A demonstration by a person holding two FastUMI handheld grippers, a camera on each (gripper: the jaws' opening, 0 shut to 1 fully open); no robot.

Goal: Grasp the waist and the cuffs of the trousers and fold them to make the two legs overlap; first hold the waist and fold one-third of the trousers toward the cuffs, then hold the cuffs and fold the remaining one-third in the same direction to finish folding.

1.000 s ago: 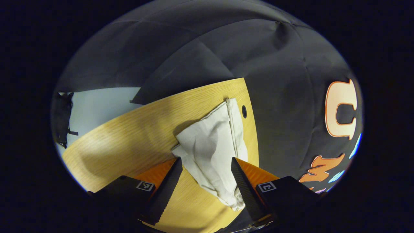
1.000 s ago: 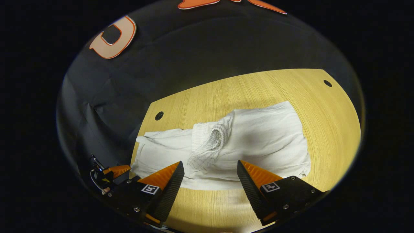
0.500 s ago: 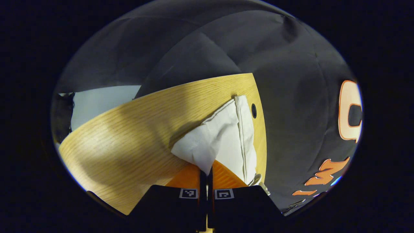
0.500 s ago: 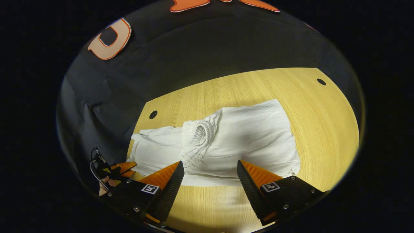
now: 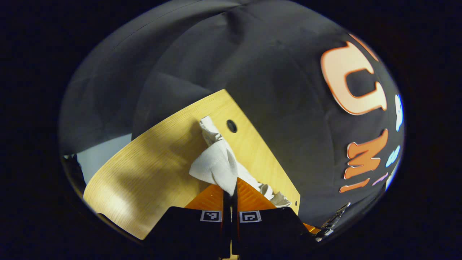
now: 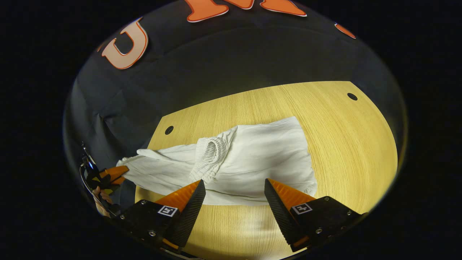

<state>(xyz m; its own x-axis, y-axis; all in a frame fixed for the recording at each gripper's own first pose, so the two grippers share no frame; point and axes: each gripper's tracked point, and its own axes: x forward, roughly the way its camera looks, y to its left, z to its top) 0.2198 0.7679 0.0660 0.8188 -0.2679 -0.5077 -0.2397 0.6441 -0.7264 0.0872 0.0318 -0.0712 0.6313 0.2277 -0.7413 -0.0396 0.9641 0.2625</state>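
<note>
1. On the wooden surface (image 6: 353,137) lie the white trousers (image 6: 260,162), long axis crosswise, directly ahead of the right tool (image 6: 234,191), whose fingers stand apart, holding nothing.
2. The left tool (image 5: 230,195) is clamped on the cuff end (image 5: 216,166) (lifted off the edge).
3. No readable label on the cloth.

In the right gripper view, the trousers (image 6: 231,162) lie across the table (image 6: 346,144) (waistband (image 6: 209,153) left of centre).

My left gripper view sits low at the table's (image 5: 151,169) end, looking along it; my right gripper view looks down from above. Both share the trousers (image 6: 252,159).
</note>
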